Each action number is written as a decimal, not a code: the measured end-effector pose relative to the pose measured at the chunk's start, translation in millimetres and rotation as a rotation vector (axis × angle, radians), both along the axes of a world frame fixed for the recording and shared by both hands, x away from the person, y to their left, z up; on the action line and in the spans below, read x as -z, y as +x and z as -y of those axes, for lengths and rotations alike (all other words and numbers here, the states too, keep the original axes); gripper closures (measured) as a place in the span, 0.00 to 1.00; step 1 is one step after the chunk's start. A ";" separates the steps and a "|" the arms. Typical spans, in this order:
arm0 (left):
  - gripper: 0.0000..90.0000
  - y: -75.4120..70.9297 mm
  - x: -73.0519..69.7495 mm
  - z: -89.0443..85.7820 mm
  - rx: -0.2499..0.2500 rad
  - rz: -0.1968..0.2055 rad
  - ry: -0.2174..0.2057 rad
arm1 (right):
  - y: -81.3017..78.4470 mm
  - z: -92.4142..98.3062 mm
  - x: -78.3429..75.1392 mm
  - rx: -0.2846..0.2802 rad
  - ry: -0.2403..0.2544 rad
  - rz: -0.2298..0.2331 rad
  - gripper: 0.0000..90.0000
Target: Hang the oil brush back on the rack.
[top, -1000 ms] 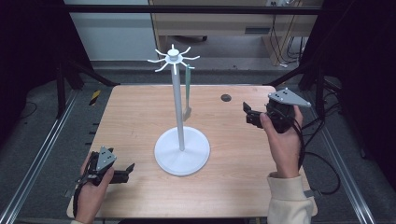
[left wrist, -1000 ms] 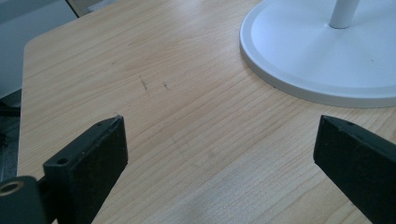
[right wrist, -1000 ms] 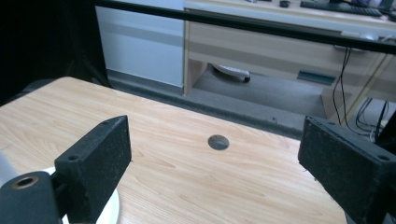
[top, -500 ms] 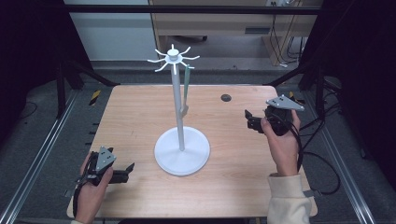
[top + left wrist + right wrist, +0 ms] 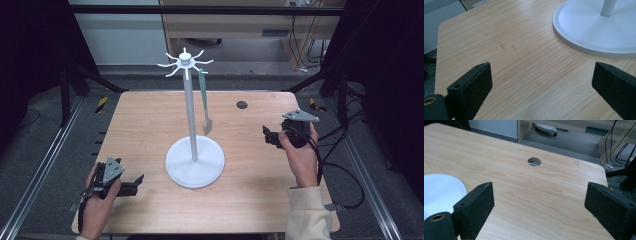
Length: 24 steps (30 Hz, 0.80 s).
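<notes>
Tabletop (image 5: 150, 125) of pale wood carries a white stand (image 5: 194, 159) at its middle, a round base with a tall pole and hooked arms on top, and a green spatula-like utensil (image 5: 205, 107) hangs from one arm beside the pole. Left gripper (image 5: 131, 185) rests near the front left corner, its fingers (image 5: 471, 85) spread wide with nothing between them, the stand's base just ahead. Right gripper (image 5: 267, 136) is held to the right of the stand, fingers (image 5: 474, 202) likewise wide apart and empty, facing a small round hole (image 5: 534, 161) in the wood.
</notes>
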<state>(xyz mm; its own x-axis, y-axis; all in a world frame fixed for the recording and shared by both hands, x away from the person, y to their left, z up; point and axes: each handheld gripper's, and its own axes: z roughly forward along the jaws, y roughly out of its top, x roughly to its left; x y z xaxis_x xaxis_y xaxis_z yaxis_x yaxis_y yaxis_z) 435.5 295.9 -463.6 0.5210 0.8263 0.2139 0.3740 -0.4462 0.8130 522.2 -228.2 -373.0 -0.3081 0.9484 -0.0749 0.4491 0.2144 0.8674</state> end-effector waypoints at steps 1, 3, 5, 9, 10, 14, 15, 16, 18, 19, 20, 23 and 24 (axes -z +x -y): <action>0.03 0.0 0.0 0.0 0.000 0.000 0.001 | 0.6 0.4 2.3 -0.001 -0.002 -0.007 0.11; 0.03 0.0 0.1 0.1 0.003 0.000 -0.001 | 1.7 1.3 6.1 0.002 -0.008 -0.017 0.11; 0.03 0.0 0.1 0.5 0.005 0.000 -0.001 | 3.2 2.7 11.0 0.003 -0.007 -0.028 0.11; 0.03 0.1 0.2 0.4 0.004 -0.002 -0.001 | 5.1 3.2 18.5 -0.004 -0.010 -0.058 0.12; 0.03 0.1 0.2 0.4 0.004 -0.002 -0.001 | 5.1 3.2 18.5 -0.004 -0.010 -0.058 0.12; 0.03 0.2 0.3 0.3 0.002 -0.002 0.000 | 7.5 1.8 26.3 -0.019 -0.014 -0.084 0.12; 0.03 0.1 0.3 0.3 0.002 -0.002 0.001 | 8.2 1.1 29.3 -0.019 -0.013 -0.096 0.11; 0.03 0.2 0.3 0.4 0.002 -0.002 0.000 | 8.7 0.9 30.8 -0.026 -0.015 -0.098 0.11; 0.03 0.2 0.4 0.5 0.003 -0.003 0.001 | 9.4 0.6 33.8 -0.027 -0.014 -0.101 0.11; 0.03 0.2 0.4 0.5 0.003 -0.003 0.001 | 9.4 0.6 33.8 -0.027 -0.014 -0.101 0.11; 0.03 0.2 0.4 0.6 0.004 -0.003 0.001 | 9.6 0.2 35.2 -0.030 -0.010 -0.103 0.11; 0.03 0.2 0.3 0.5 0.003 -0.003 0.000 | 10.6 -1.0 39.4 -0.037 -0.009 -0.108 0.11; 0.03 0.2 0.3 0.5 0.002 -0.003 -0.001 | 10.9 -2.1 41.4 -0.039 -0.008 -0.110 0.11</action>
